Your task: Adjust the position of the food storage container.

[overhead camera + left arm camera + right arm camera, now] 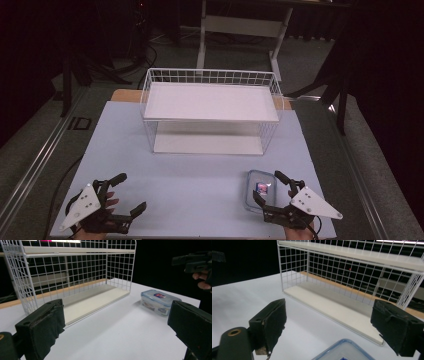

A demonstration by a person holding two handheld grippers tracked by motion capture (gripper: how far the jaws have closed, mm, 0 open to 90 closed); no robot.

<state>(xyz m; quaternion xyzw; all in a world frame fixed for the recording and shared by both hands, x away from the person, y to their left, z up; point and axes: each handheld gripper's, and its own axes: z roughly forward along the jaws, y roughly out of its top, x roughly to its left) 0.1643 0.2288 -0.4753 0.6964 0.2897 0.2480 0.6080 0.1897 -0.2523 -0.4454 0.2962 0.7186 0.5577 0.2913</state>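
The left tongs (128, 195) rest near the desk's front-left corner with their jaws spread wide and nothing between them, while the right tongs (268, 190) sit near the front-right corner, jaws equally wide apart and empty — the nearer jaw reaching over the front edge of a small clear lidded container (260, 189) with a blue rim and a coloured label on its lid. That container lies flat on the pale desk (190, 180) just beside the right tongs, toward the front-right. Farther back, centred toward the rear edge, stands a white wire two-tier rack (212, 107) — both its shelves bare.
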